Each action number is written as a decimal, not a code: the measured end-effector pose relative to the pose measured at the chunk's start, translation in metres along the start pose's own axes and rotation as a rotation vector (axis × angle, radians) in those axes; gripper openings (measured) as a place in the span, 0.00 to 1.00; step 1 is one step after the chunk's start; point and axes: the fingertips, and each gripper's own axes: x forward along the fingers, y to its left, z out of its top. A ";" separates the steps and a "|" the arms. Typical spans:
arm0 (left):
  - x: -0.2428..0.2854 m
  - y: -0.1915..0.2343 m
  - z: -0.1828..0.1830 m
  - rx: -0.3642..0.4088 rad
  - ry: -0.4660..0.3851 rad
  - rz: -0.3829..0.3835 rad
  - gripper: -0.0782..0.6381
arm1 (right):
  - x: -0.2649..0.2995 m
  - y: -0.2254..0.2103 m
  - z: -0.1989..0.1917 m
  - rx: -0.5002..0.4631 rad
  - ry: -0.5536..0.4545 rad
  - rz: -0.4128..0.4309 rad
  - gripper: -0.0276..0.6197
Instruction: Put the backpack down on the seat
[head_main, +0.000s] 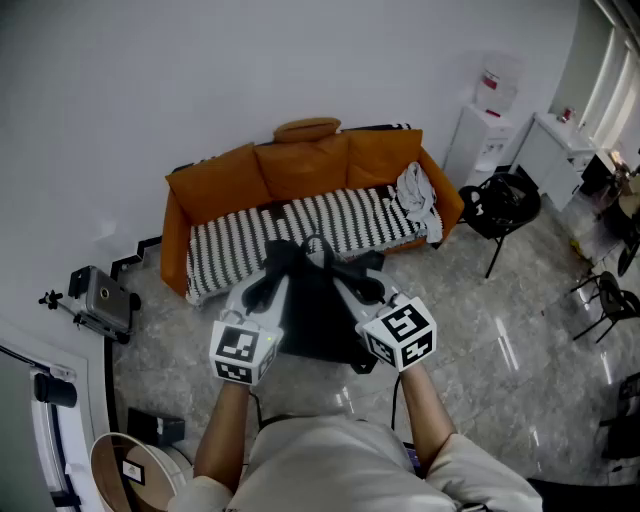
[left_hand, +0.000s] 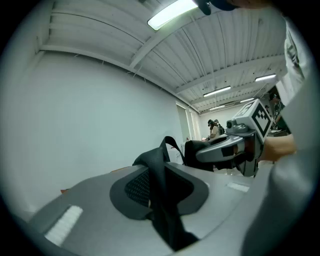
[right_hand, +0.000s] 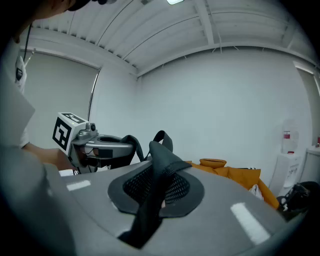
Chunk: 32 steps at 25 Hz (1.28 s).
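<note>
A black backpack (head_main: 320, 312) hangs in the air between my two grippers, just in front of the sofa. My left gripper (head_main: 264, 284) is shut on one black shoulder strap (left_hand: 159, 186), which runs through its jaws. My right gripper (head_main: 362, 288) is shut on the other strap (right_hand: 161, 172). Each gripper view shows the opposite gripper beside it, the right gripper (left_hand: 239, 145) and the left gripper (right_hand: 96, 148). The orange sofa (head_main: 300, 165) stands against the wall with a black-and-white striped seat cover (head_main: 300, 228). The backpack's lower part is hidden behind my grippers and arms.
A white cloth (head_main: 415, 195) lies at the seat's right end. A black chair (head_main: 500, 205) and a water dispenser (head_main: 490, 120) stand right of the sofa, with more chairs (head_main: 610, 300) farther right. A camera on a tripod (head_main: 95, 300) sits on the floor at left.
</note>
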 end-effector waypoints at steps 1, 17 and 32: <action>0.002 -0.003 0.002 -0.007 0.002 0.006 0.19 | -0.003 -0.002 0.000 -0.003 0.001 0.003 0.10; 0.010 -0.046 0.007 -0.030 -0.007 -0.002 0.19 | -0.040 -0.020 -0.006 0.039 -0.019 0.020 0.10; 0.020 -0.051 0.003 -0.053 -0.017 -0.011 0.19 | -0.043 -0.027 -0.013 0.030 0.004 0.021 0.10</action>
